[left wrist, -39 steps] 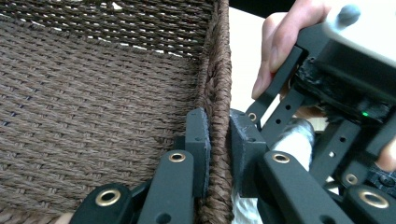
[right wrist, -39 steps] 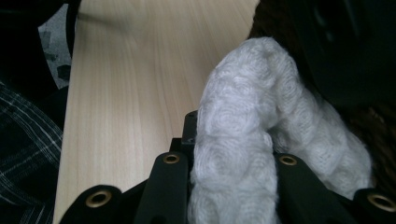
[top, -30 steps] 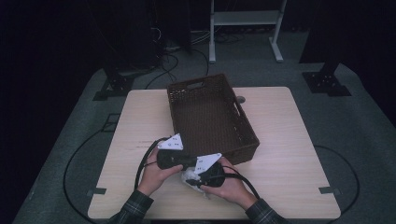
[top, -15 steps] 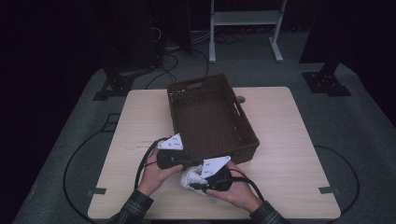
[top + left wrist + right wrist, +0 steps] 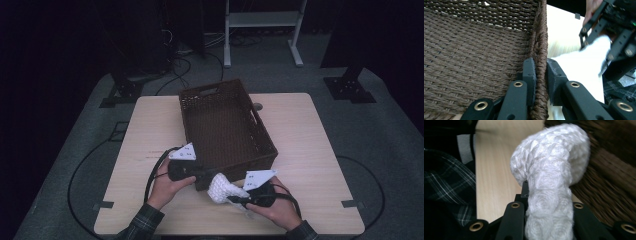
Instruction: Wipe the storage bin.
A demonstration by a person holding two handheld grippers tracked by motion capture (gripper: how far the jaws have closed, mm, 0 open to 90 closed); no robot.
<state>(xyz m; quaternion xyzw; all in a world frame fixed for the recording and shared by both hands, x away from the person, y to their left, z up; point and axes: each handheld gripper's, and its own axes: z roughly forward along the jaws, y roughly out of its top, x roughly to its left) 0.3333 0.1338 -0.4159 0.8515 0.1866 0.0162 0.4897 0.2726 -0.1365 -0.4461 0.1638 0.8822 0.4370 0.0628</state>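
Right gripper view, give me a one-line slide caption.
Right gripper shut on a white crocheted piece, beside the brown woven basket.

A pale wooden worktop (image 5: 310, 145) stood on grey floor (image 5: 385, 125). A brown woven basket (image 5: 225, 127) sat directly on it, running from centre toward twelve o'clock. A small round disc (image 5: 257, 106) lay at the basket's two o'clock.

Dim surroundings, blurred right gripper view
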